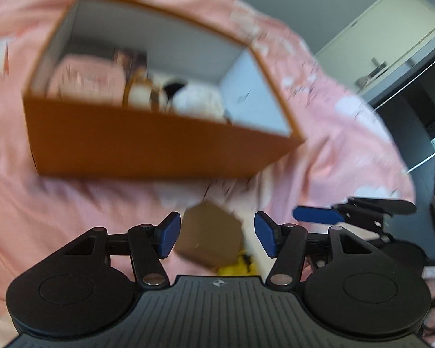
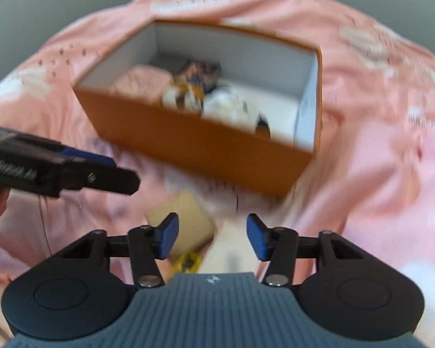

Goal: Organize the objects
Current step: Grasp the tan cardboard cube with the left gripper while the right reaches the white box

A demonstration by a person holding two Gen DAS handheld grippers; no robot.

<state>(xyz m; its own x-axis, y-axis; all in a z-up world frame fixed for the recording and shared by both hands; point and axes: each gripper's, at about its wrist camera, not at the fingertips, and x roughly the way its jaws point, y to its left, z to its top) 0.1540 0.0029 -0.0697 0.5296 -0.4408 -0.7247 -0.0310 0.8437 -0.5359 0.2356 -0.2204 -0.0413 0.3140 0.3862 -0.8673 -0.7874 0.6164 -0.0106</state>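
Observation:
An open orange box with white inner walls sits on a pink bedspread; it also shows in the right wrist view. Inside lie a pink item, a plush toy and a dark packet. My left gripper is open, with a small brown cardboard box below and between its fingers. My right gripper is open above the same brown box, a yellow item and a white item. Both views are blurred.
The pink bedspread covers the whole surface. A white cabinet and dark furniture stand at the right in the left wrist view. The other gripper shows at the right and at the left.

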